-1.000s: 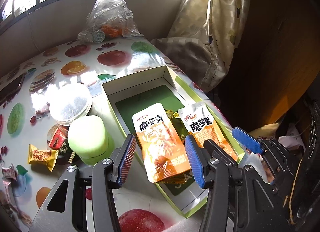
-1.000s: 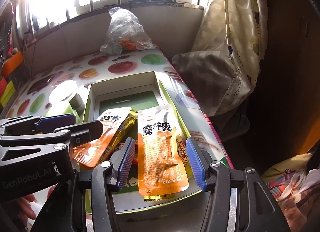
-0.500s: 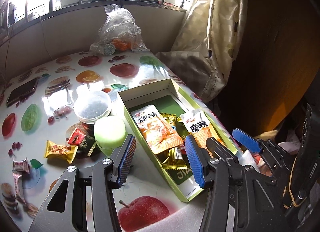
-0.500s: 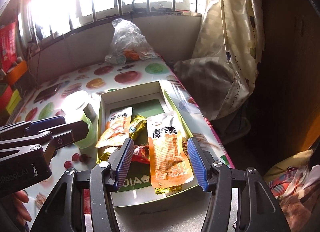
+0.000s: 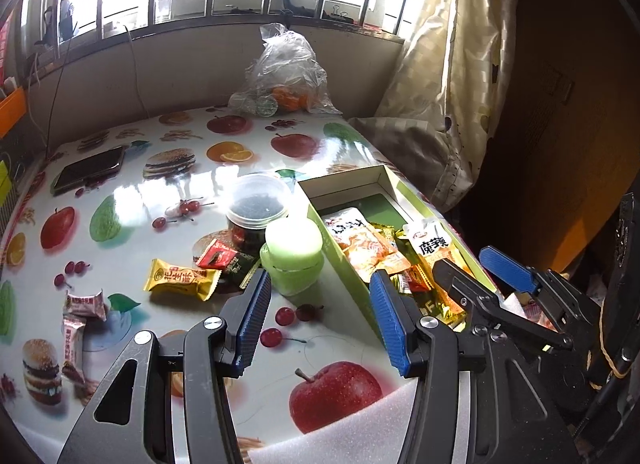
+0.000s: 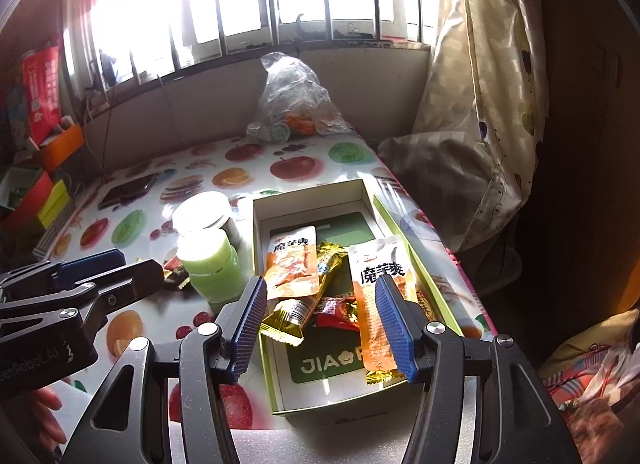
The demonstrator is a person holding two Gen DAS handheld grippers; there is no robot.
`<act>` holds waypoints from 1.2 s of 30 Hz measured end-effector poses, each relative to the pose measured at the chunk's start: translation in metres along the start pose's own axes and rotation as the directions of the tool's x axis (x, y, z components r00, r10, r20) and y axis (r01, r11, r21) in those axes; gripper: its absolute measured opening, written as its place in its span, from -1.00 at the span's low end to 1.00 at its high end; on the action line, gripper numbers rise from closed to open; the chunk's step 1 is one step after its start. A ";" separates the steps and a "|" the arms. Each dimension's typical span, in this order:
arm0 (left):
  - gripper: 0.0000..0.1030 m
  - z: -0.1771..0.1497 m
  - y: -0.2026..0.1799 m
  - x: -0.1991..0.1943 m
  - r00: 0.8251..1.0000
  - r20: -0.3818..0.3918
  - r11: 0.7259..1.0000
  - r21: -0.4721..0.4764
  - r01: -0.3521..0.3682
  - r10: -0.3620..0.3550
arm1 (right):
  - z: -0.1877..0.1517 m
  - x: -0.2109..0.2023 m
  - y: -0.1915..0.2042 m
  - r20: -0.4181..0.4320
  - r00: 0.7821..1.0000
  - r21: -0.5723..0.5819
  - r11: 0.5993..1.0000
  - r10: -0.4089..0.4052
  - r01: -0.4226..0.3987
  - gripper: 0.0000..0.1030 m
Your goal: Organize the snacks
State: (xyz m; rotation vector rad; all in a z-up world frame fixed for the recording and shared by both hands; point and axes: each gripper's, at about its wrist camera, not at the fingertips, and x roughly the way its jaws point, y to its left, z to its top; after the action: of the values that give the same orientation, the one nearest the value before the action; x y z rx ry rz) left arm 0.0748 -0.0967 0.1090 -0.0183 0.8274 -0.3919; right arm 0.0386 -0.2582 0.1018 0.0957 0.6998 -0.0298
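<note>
The box [image 6: 320, 200] lies open on the desk [image 5: 168, 188], ahead of the right tool [image 6: 326, 322] and ahead and to the right of the left tool [image 5: 318, 322]. Inside it lie two orange pouches: one [image 6: 294, 268] toward the left wall, the other [image 6: 378, 296] along the right side, its near end between the right tool's blue pads. Gold and red packets [image 6: 320, 304] sit heaped between the pouches.

Both tools hang above the desk with jaws apart and nothing gripped. The right tool's pads frame the pouch from above without pressing on it. The left tool's pads frame bare desk beside the box's left wall.

Just left of the box stands a green jar [image 5: 294, 254], touching a clear tub [image 5: 258, 210] behind it. Left of the jar, loose on the desk ahead of the left tool, lie a yellow packet [image 5: 182, 279], a red packet [image 5: 216, 255] and two pink packets [image 5: 82, 314]. Farther off lie a phone [image 5: 90, 170] and a plastic bag [image 5: 286, 72] against the wall.
</note>
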 end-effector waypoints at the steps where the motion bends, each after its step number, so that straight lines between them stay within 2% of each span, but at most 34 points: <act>1: 0.02 -0.002 0.003 -0.003 1.000 0.003 1.000 -0.006 -0.009 0.009 | 0.000 0.000 0.002 0.003 1.000 -0.002 1.000 0.009 -0.009 0.09; 9: 0.02 -0.014 0.028 -0.017 0.998 0.015 0.998 -0.033 -0.054 0.055 | 0.001 0.000 0.030 0.008 0.998 -0.044 0.997 0.068 -0.067 0.09; 19: 0.02 -0.031 0.073 -0.029 0.994 0.017 0.988 -0.119 -0.102 0.104 | 0.000 0.010 0.069 -0.012 0.991 -0.109 0.985 0.132 -0.132 0.09; 25: 0.02 -0.046 0.111 -0.034 0.987 0.001 0.968 -0.196 -0.158 0.162 | -0.002 0.019 0.091 -0.032 0.986 -0.142 0.976 0.163 -0.166 0.09; 36: 0.02 -0.067 0.165 -0.038 0.968 -0.031 0.926 -0.284 -0.247 0.249 | -0.005 0.042 0.130 -0.098 0.972 -0.215 0.949 0.214 -0.230 0.09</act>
State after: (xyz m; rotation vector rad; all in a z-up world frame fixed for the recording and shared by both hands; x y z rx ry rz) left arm 0.0578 0.0792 0.0627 -0.1824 0.8640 -0.0300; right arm 0.0752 -0.1282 0.0812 -0.0426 0.7578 0.2706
